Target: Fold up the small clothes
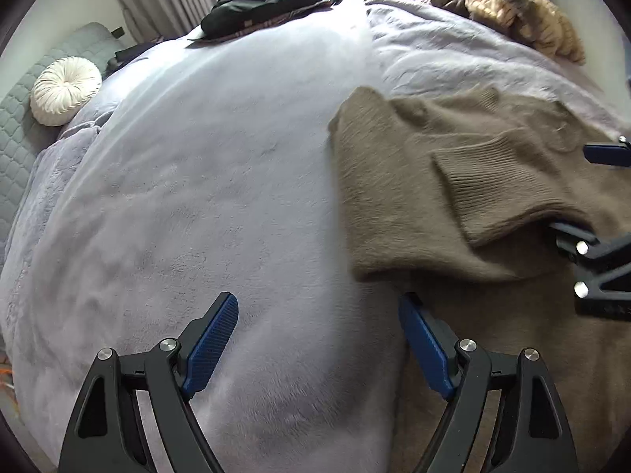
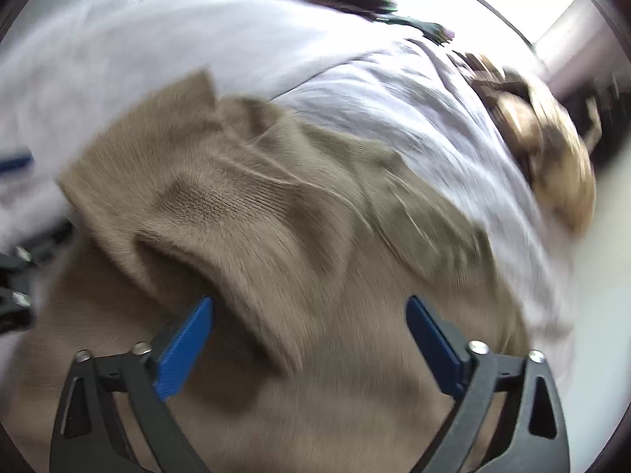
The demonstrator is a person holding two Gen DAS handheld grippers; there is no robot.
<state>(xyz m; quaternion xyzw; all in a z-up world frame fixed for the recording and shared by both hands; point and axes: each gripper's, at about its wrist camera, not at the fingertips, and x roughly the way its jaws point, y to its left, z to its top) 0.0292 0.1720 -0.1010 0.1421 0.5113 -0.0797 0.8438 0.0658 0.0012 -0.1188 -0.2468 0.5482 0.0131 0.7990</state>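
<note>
We have the brown sweater (image 1: 453,197) partly folded, one sleeve (image 2: 221,213) laid across its body; further folds remain. Our left gripper (image 1: 317,327) and right gripper (image 2: 309,329) stand released, grasping nothing.

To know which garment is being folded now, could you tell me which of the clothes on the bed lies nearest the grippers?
The brown sweater, spread just ahead of both open grippers; the black garment and the tan one lie piled at the bed's far edge.

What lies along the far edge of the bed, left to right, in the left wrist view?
Round white cushion → black clothes → tan knit heap.
</note>
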